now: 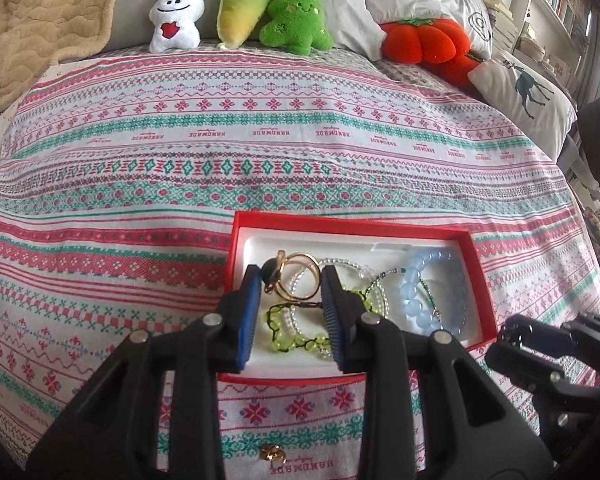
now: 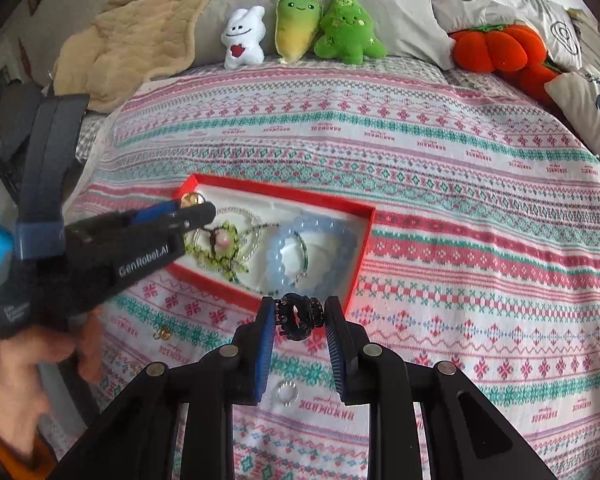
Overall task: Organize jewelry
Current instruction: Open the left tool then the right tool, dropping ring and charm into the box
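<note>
On my left, the left gripper (image 1: 288, 312) hangs over the near-left part of the red box (image 1: 352, 228), jaws spread and empty, with the gold rings (image 1: 296, 276) and the green bead strand (image 1: 296, 340) lying in the gap below them; I cannot tell if the tips touch anything. A small gold piece (image 1: 272, 454) lies loose on the bedspread (image 1: 260, 140), nearer than the box and under this arm. Further right in the box sits the blue bead bracelet (image 2: 312, 248). My right gripper (image 2: 300, 316) is clamped on a black hair claw (image 2: 300, 316), long axis running across the jaws, just short of the box's near corner. A forward move should clear the rim; the middle of the box looks crowded. A clear ring (image 2: 287, 393) lies on the bed beneath the right gripper.
</note>
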Demonstrator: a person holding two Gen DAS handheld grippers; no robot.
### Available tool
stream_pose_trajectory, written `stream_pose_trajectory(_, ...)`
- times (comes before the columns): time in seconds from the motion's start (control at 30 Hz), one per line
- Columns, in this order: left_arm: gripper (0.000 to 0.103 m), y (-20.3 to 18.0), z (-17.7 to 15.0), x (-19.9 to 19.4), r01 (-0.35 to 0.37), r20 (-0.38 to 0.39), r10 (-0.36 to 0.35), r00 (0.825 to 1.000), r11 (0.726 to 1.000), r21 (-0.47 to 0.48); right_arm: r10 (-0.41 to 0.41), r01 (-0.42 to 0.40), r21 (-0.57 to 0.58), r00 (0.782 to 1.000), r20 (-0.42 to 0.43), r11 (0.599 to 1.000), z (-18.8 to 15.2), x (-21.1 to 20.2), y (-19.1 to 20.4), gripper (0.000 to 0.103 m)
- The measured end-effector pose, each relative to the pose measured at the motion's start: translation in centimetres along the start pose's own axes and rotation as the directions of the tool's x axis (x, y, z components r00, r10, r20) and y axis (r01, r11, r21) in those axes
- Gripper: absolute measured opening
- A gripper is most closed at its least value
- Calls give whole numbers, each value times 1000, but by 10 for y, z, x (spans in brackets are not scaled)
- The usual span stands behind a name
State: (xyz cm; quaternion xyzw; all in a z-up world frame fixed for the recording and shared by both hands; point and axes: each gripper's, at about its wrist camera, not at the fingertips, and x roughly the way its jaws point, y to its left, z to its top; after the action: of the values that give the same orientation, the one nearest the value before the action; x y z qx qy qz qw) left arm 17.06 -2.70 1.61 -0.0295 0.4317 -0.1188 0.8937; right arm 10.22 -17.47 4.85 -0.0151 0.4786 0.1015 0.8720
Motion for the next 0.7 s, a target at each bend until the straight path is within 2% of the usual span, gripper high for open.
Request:
stream_pose_trajectory(0.17,33,-2,0,-1,-7,-7,7,1000,1000,10,-9,9,-16,999,31,1000,10,8,-1,25)
stream_pose_trajectory(0.3,46,-3,-1,-9,-8,8,8,1000,1000,24,-3,4,-20,1000,31,1000,14,16,-3,25)
stream_pose_trajectory(0.7,61,0,-10,-37,-53,34,51,998,995,84,-14,15,-39,1000,20,999,16,32,-2,25)
